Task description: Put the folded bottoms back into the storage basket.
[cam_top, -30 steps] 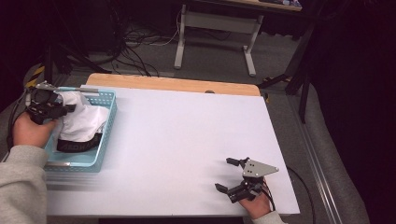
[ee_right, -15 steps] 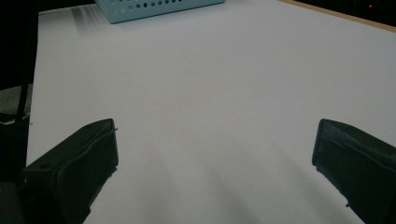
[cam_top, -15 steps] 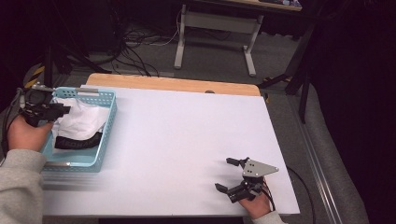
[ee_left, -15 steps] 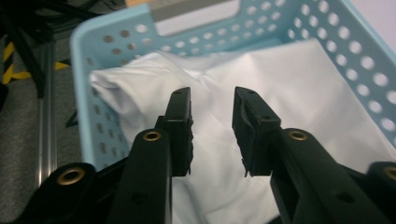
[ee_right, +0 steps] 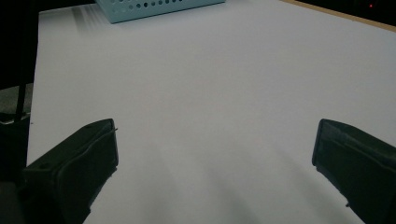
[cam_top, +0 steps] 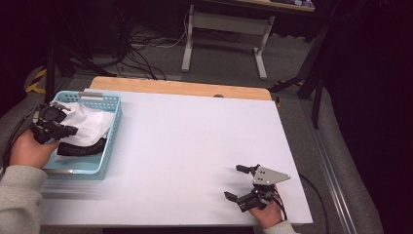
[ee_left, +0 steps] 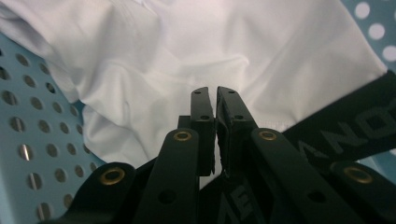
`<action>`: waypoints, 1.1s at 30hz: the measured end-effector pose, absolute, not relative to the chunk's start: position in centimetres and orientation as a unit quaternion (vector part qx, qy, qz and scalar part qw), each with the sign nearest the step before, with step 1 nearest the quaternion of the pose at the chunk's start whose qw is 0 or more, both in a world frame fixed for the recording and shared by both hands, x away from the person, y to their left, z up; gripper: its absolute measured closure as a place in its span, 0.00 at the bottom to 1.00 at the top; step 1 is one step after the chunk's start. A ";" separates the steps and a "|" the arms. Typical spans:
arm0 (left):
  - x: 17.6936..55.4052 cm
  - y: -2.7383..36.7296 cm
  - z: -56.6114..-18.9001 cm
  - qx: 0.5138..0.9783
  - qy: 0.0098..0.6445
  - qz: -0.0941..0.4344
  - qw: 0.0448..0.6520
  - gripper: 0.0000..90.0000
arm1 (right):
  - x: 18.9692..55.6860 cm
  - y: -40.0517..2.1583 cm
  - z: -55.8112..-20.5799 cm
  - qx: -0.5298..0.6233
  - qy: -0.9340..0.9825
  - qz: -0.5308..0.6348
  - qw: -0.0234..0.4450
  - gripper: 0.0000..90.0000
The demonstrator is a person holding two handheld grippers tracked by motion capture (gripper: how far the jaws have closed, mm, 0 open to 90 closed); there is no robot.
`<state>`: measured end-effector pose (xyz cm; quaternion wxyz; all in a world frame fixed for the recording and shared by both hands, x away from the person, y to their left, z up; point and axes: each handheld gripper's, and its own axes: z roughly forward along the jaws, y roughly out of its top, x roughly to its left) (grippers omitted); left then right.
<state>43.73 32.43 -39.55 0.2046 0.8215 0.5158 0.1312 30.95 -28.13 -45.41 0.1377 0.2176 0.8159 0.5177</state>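
At the table's left edge, the left gripper (cam_top: 57,130) hangs over a pale blue perforated basket (cam_top: 111,141), jaws pressed together with nothing between them, just above the white cloth (ee_left: 224,51) and black lettered band (ee_left: 355,126) inside. The right gripper (cam_top: 242,183) rests wide open, empty, on the bare white table (cam_top: 195,141).

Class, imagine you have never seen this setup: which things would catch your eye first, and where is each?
First the light-blue perforated basket at the table's left edge, holding a crumpled white garment with a black lettered band. The left gripper sits over it, jaws nearly together. The right gripper rests wide open on the white table, near right.
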 end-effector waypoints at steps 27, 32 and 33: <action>43.9 32.4 -41.7 0.836 0.529 0.075 0.127 0.97 | 30.9 -28.1 -45.4 0.217 0.817 0.517 0.137 0.01; 43.4 32.9 -41.7 0.833 0.537 0.064 0.117 0.98 | 30.9 -28.1 -45.4 0.217 0.817 0.517 0.137 0.01; 43.3 33.0 -41.7 0.833 0.537 0.065 0.116 0.98 | 31.0 -28.1 -45.4 0.217 0.817 0.517 0.137 0.01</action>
